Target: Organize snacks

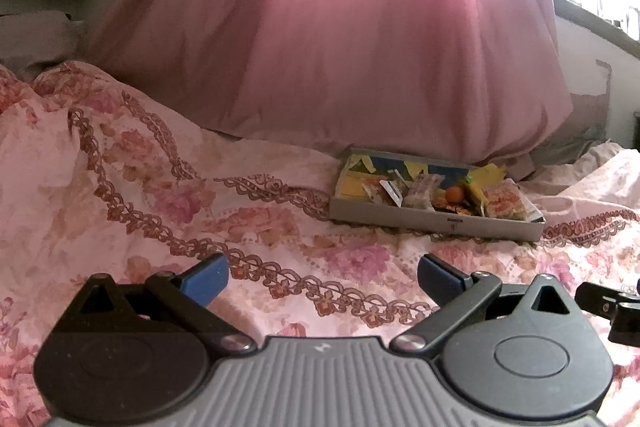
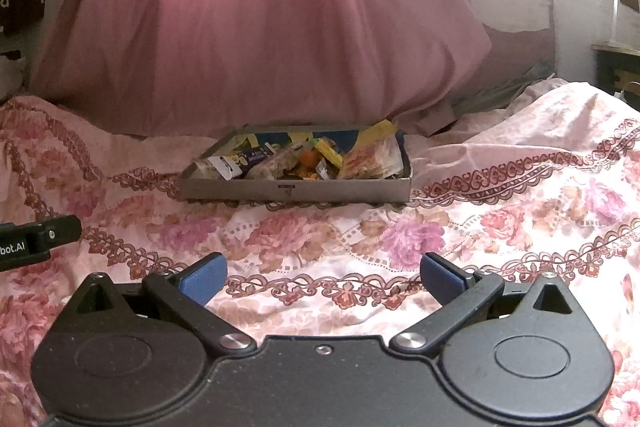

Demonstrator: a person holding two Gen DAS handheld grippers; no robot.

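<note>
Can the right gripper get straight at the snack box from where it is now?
Probably yes: the right gripper is open and the snack box lies dead ahead, with only bare bedspread between.

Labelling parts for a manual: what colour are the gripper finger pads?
Blue, on both grippers; the right wrist view shows the pads most clearly.
</note>
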